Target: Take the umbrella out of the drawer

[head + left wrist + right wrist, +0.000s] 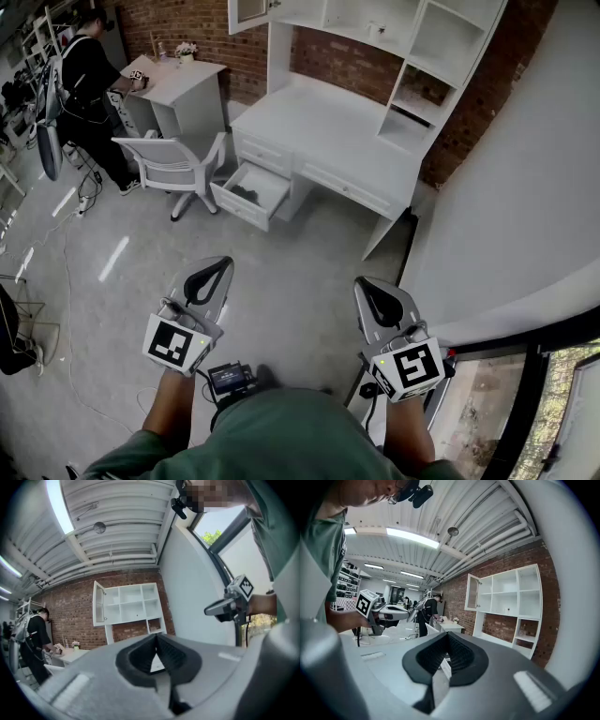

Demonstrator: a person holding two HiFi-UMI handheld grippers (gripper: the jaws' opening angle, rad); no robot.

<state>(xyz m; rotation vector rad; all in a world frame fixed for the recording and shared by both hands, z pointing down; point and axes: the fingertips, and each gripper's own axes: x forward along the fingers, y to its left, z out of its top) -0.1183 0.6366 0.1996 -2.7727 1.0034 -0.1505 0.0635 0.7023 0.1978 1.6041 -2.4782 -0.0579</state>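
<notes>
Lying in the open drawer (251,199) near the upper middle of the head view is a small dark thing, most likely the umbrella (246,193). It is too small there to tell which way its long axis runs. The drawer is pulled out of the left end of a white desk (323,131) and opens toward the lower left of the frame.

Both grippers hang low in the frame, well apart from the drawer, with bare floor (291,281) between. The left gripper (211,278) sits almost straight below the drawer in the picture and the right gripper (377,300) further to the right, so the left looks the nearer of the two. Each has its jaws pressed together with nothing between them, as each gripper's own view also shows. Whichever one goes in will have to spread its jaws before it can take the umbrella.

A white chair (173,161) stands just beside the drawer on its left, its back close to the drawer's front corner, and it could crowd an approach from that side. Cables (70,244) trail across the floor at the left. A person (89,80) stands at another desk in the upper left, well away from the drawer.
</notes>
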